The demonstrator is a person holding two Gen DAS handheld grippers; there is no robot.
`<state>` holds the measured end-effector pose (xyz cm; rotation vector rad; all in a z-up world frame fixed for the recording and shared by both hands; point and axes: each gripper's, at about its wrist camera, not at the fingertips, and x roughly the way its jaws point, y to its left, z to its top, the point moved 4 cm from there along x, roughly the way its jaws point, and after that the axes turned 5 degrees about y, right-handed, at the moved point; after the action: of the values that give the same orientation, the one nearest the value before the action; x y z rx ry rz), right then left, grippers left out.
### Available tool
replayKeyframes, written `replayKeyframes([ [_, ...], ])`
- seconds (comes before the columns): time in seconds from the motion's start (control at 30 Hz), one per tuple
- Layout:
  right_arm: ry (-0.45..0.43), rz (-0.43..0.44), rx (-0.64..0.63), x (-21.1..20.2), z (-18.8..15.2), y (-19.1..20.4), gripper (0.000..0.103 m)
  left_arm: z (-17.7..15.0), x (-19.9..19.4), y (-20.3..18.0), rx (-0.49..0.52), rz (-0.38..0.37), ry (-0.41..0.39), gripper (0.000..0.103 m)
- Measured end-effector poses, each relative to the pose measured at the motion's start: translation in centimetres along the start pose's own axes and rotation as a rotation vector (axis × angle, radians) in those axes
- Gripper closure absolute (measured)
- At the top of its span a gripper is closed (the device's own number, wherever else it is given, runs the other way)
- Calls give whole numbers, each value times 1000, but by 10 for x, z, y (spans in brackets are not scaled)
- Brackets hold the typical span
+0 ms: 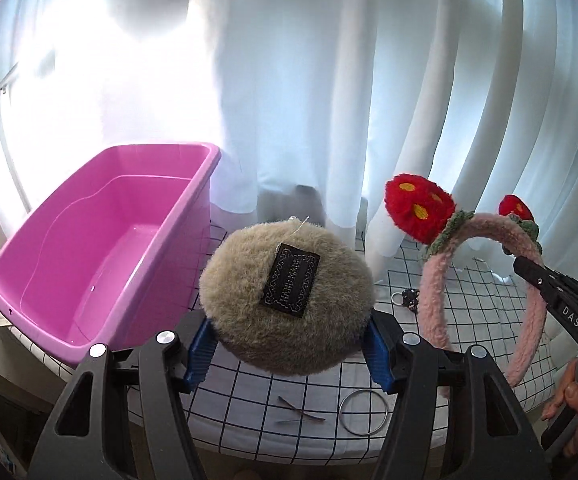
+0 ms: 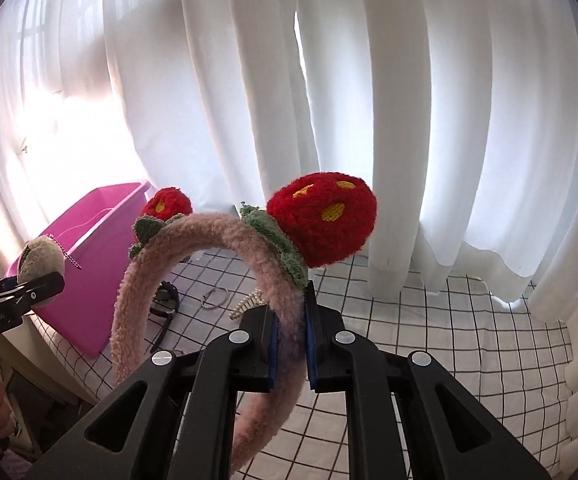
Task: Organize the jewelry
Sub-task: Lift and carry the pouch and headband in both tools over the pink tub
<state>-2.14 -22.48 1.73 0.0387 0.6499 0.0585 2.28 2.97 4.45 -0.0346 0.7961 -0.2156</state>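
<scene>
My left gripper (image 1: 287, 340) is shut on a round beige furry pom-pom (image 1: 285, 296) with a black label and holds it above the table, just right of the empty pink tub (image 1: 101, 256). My right gripper (image 2: 289, 344) is shut on a fluffy pink headband (image 2: 193, 240) with two red strawberry balls, held upright in the air. The headband also shows in the left wrist view (image 1: 433, 300), right of the pom-pom. The pom-pom (image 2: 41, 260) and left gripper (image 2: 29, 292) show at the left of the right wrist view.
The table has a white cloth with a black grid (image 1: 289, 392). On it lie a silver ring (image 1: 364, 412), two hairpins (image 1: 301, 414), a watch (image 2: 167, 300), a thin hoop (image 2: 215, 298) and a pearl clip (image 2: 245, 306). White curtains (image 2: 409, 120) hang behind.
</scene>
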Motion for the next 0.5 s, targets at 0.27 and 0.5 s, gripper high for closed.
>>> replayKeyframes([
  [0.27, -85, 144, -124, 23, 77, 83, 92, 47, -36, 70, -58, 141, -107, 43],
  [0.5, -38, 258, -242, 84, 121, 177, 92, 61, -21, 161, -158, 281, -70, 43],
])
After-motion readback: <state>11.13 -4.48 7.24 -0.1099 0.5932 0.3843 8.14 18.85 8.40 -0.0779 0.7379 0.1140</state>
